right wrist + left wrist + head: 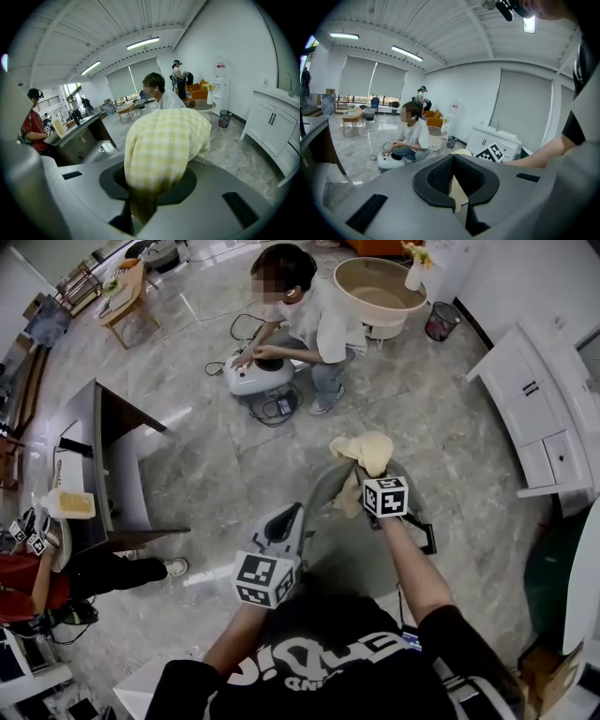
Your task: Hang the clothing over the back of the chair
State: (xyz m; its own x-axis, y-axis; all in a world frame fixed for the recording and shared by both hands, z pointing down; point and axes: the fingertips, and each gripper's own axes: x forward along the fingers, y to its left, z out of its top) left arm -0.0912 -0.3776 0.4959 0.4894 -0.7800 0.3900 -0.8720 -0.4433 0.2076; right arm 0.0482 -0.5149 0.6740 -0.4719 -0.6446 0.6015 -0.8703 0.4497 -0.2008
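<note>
Pale yellow checked garment (367, 452): bunched, clamped in right hand-held gripper (362, 474). Left hand-held gripper (296, 512) pinches a thin edge. Grey chair back (322, 486) beneath.

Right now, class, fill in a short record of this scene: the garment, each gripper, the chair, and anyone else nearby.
garment: yellow checked garment, bunched up
right gripper: shut on the garment
left gripper: shut on a pale strip of the same cloth
chair: grey chair, below both grippers
task state: garment not yet draped over the chair
bystander: crouching person handling a white device on the floor
</note>
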